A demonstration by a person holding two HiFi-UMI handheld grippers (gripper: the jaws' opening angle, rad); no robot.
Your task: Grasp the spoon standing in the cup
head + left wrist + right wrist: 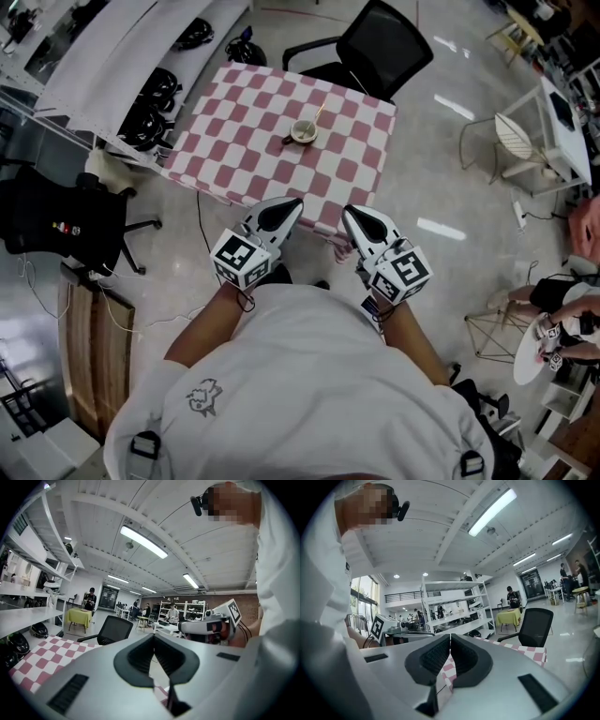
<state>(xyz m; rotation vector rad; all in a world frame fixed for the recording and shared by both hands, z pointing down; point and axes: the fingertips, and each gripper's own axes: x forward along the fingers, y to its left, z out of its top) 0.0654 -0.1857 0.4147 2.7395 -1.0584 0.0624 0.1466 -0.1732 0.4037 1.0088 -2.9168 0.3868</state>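
Observation:
In the head view a small cup [303,131] stands near the middle of a pink-and-white checkered table [244,141], with a thin spoon [318,114] leaning out of it toward the upper right. Both grippers are held close to the person's chest, well short of the cup. The left gripper [296,202] sits at the table's near edge with its jaws together. The right gripper [346,211] is beside it, jaws also together. In the left gripper view the left gripper [153,637] is shut on nothing; in the right gripper view the right gripper [450,637] is likewise shut and empty.
A black office chair [375,47] stands behind the table's far side. White shelving with dark helmets [150,103] runs along the left. Another black chair [66,220] is at the left, a wooden bench [94,347] below it. A white table and chair [525,131] stand at the right.

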